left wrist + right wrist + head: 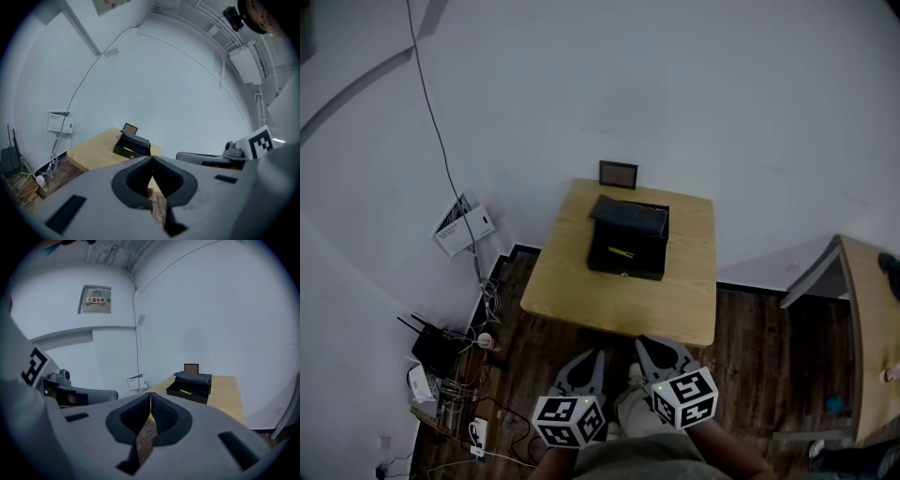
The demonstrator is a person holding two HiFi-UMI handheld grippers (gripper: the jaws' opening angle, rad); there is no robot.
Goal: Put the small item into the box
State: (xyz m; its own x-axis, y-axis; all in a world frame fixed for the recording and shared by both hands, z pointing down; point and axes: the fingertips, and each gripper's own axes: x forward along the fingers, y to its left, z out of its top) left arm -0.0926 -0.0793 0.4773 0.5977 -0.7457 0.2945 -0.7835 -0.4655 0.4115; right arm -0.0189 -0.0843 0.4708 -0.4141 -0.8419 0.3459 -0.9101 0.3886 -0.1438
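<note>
A black open box (626, 247) sits on the wooden table (581, 302), and a small yellow-green item (622, 251) lies inside it. A dark grey flap or cloth (628, 217) rests over the box's back part. Both grippers hang close to my body, well short of the table's near edge. The left gripper (586, 362) (151, 157) is shut with nothing between its pads. Beside it, the right gripper (654, 349) (150, 393) is shut and empty too. The box (132, 148) (190, 389) lies far ahead in both gripper views, and the yellow-green item (186, 392) shows in the right one.
A small framed picture (618, 174) leans on the wall behind the box. On the dark wood floor at the left lie a router and a tangle of cables (441, 356). A second wooden table (872, 319) stands at the right. A cable (441, 150) runs down the wall.
</note>
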